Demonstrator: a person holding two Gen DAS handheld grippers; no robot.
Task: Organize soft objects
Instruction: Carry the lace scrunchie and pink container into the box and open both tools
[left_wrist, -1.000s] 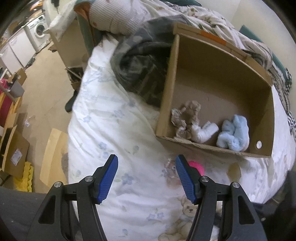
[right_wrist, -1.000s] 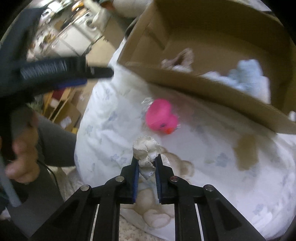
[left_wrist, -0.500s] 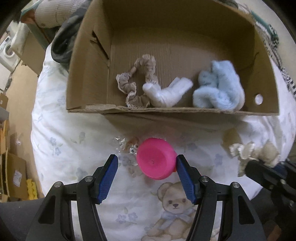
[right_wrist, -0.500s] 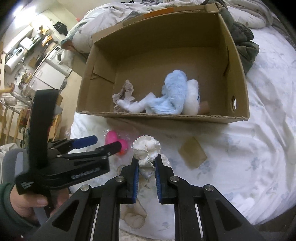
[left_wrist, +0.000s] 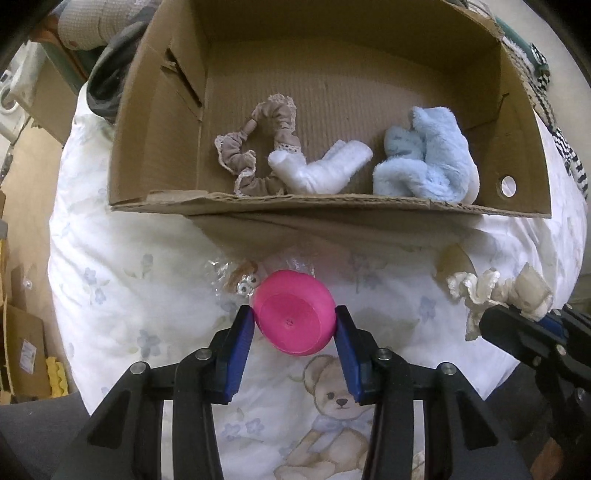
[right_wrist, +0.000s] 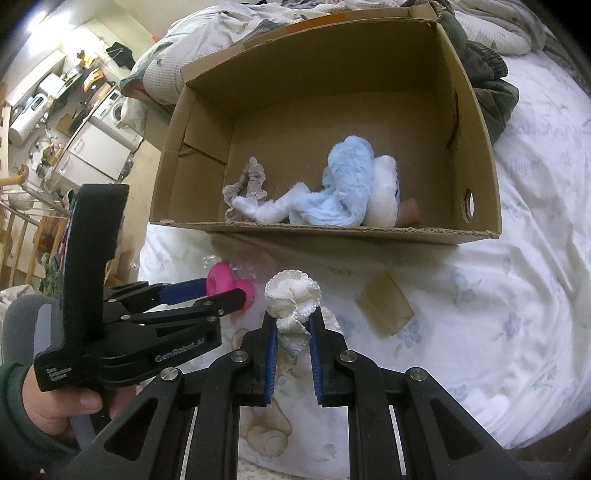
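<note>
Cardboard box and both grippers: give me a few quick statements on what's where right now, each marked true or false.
1. The right gripper is clamped on a cream scrunchie. True.
2. The pink toy already lies inside the cardboard box. False: it sits on the white duvet in front of the box, between the pads of the left gripper, whose jaws are closing on it.
3. A fluffy light blue item lies in the box. True.
4. The box is empty apart from the blue item. False: a beige scrunchie and a white soft item lie there too.
5. The box has a round hole in one side wall. True.
</note>
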